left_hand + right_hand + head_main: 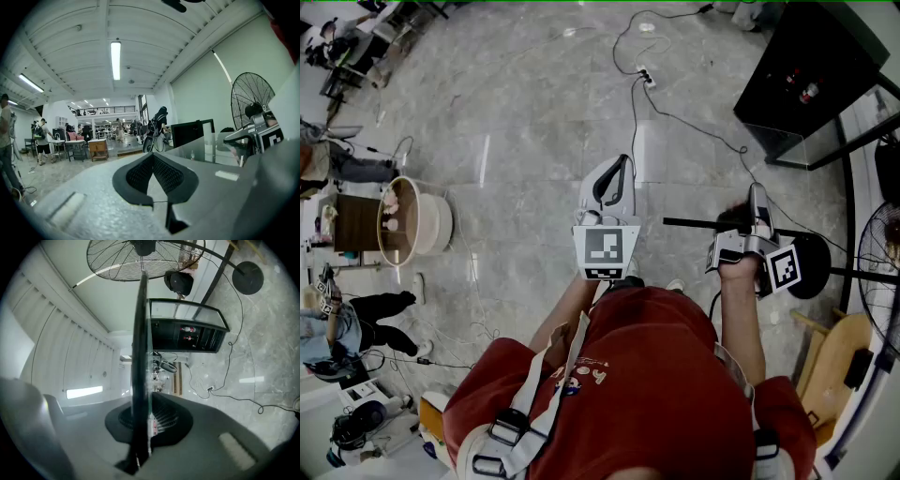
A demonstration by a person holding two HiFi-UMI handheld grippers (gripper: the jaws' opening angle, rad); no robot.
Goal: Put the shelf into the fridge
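The shelf (694,223) is a glass pane with a dark rim, held on edge so the head view shows it as a thin dark bar. My right gripper (757,202) is shut on its right end. In the right gripper view the shelf (141,357) stands as an upright dark strip clamped between the pads (161,420). The left gripper view shows the shelf (222,150) beside the right gripper (255,136). My left gripper (614,173) sits to the shelf's left, shut and empty, its pads (168,176) meeting. The black fridge (806,66) stands at the far right, with bottles inside (187,331).
A standing fan (881,262) with a round base (811,267) is close on the right. A cable and power strip (645,77) lie on the marble floor ahead. A round wooden tub (412,220) sits left, a wooden chair (834,356) at lower right.
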